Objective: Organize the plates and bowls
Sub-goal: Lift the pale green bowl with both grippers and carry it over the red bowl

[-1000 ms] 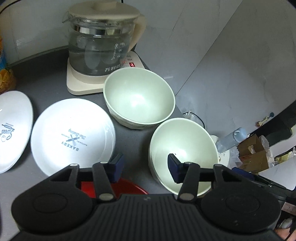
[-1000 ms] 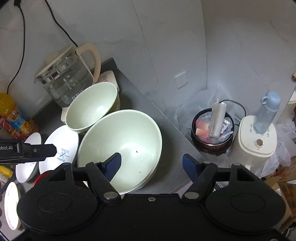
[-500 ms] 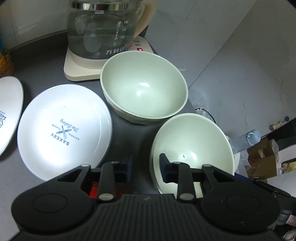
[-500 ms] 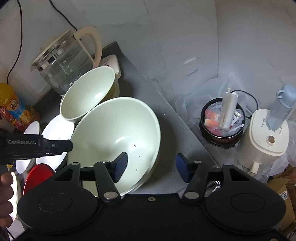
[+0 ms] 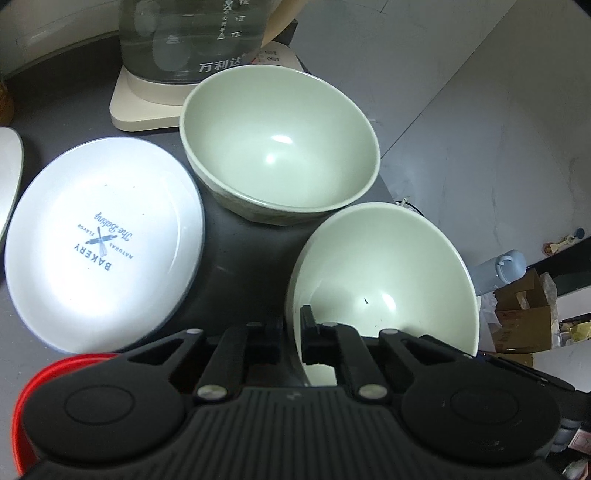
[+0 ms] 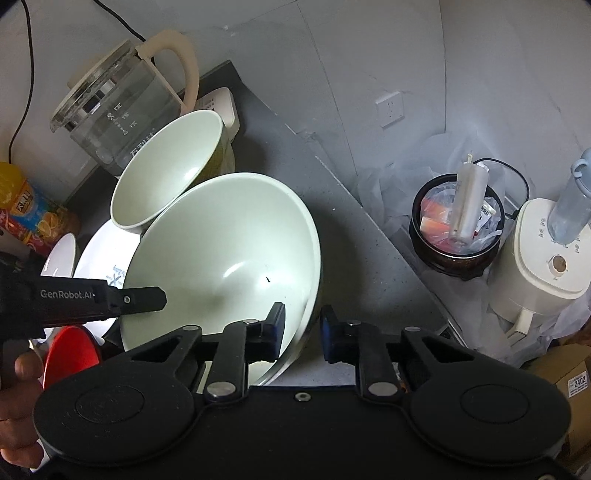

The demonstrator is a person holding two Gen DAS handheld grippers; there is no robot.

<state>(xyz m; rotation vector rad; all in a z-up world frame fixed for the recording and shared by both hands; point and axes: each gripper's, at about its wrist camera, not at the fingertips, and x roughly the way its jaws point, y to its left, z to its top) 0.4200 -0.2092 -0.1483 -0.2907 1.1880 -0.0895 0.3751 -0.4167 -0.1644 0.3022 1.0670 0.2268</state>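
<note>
Near pale green bowl on the right end of the dark countertop, close to its edge; empty but for one tiny dark speck inside. Near part of the bowl hidden under both tools.

Left gripper clamped on the bowl's left rim, one pad inside, one outside; seen from the right wrist only as a black finger over the rim, with part of a hand at the frame edge.

Right gripper astride the near-right rim, jaws just now closing, rim between them; inner pad against the wall, a thin dark gap at the outer pad, so not clenched.

Second green bowl just beyond, empty, rims near or touching; cannot tell which.

White "BAKERY" plate to the left, bare. Another white plate cut off by the left frame edge. Red dish mostly hidden behind the left tool.

Glass kettle at the far side, top cut off, some water inside.

Off the counter, right: dark bin lined with a plastic bag, wrappers and a white tube in it; contents hard to make out.
</note>
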